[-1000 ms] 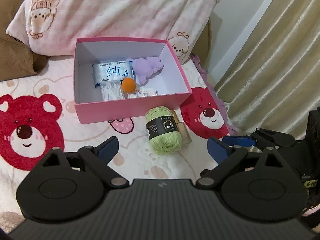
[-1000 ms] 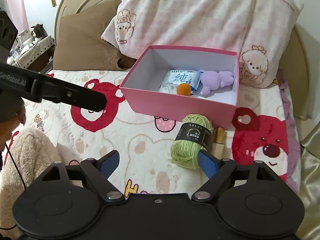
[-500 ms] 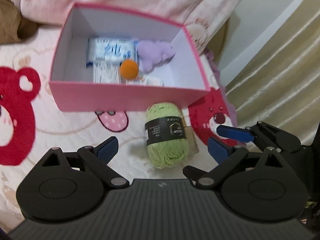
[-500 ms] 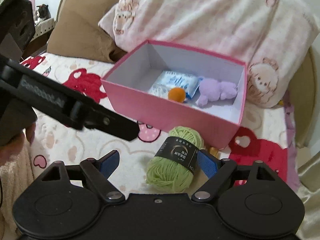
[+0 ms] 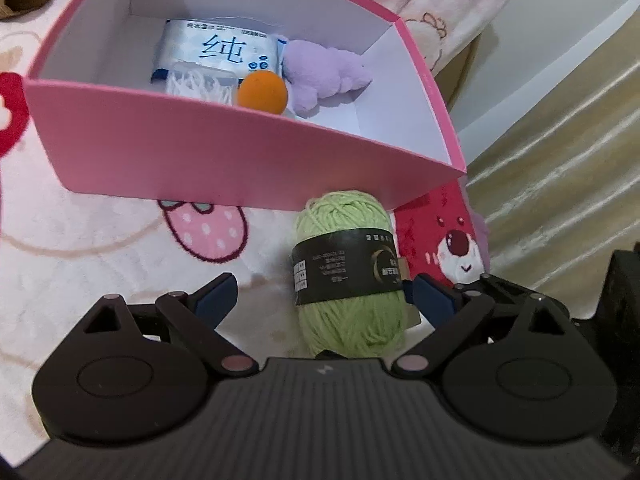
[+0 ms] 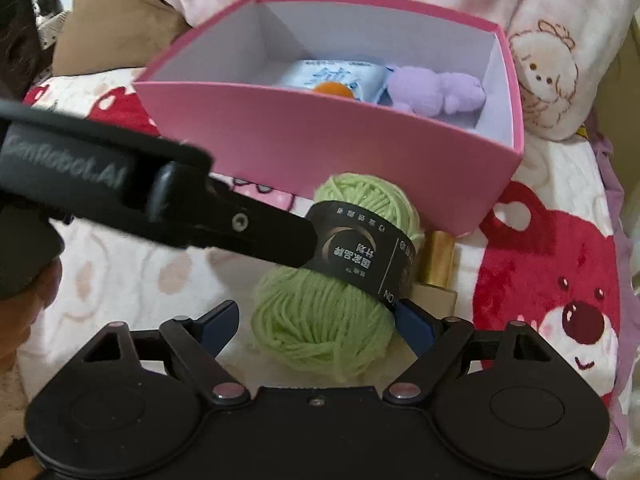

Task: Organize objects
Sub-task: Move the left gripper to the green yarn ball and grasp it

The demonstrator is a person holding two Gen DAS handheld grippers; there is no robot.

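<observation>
While I hovered low over the bed: both claws spread wide.
Left claw (image 5: 320,300): released, straddling green yarn (image 5: 352,280).
Right claw (image 6: 316,320): released, yarn between its fingers.
Yarn: on bedspread (image 5: 100,248), against pink box (image 5: 200,160)'s front wall, near its right corner.

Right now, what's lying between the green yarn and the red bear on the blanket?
A small bottle with a gold cap stands beside the yarn, between it and the red bear. The right wrist view shows it; from the left wrist the yarn mostly hides it.
</observation>
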